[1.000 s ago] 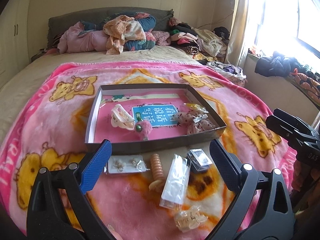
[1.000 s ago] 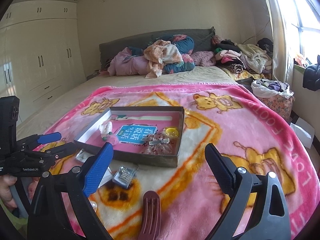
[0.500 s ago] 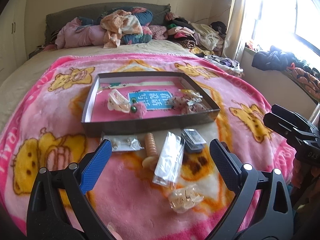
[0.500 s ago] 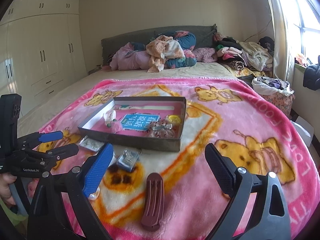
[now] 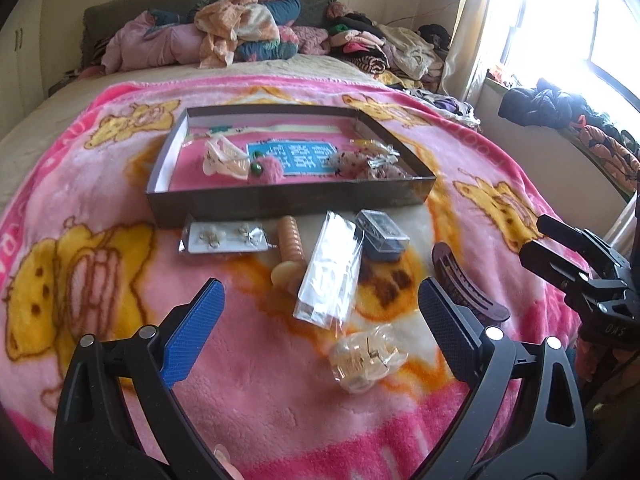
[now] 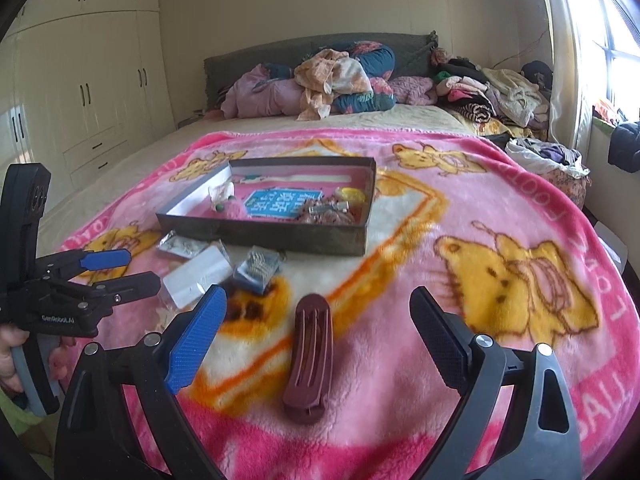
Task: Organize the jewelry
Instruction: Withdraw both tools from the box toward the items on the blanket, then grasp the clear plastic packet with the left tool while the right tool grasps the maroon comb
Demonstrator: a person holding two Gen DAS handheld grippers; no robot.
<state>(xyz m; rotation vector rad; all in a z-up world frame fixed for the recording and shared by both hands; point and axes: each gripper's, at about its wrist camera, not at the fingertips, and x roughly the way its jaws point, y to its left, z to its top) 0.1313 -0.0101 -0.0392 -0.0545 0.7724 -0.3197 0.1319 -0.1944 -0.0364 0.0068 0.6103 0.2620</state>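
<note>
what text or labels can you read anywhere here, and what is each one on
"GenRoboLAI": white print on the left gripper body, as best it reads.
"DAS": partial letters on the right gripper body.
Blue card in the box: white Chinese characters, upside down, too blurred to read.
Pink blanket: white letters at the edge, cut off, unreadable.

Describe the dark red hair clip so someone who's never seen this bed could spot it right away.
Start at the shallow grey box in the middle of the pink blanket. On the near side of the box, loose items lie on the blanket; the hair clip lies closest to the right gripper, between its open jaws. It is long, ribbed, opaque maroon plastic, while its neighbours are clear packets and pale clips.
</note>
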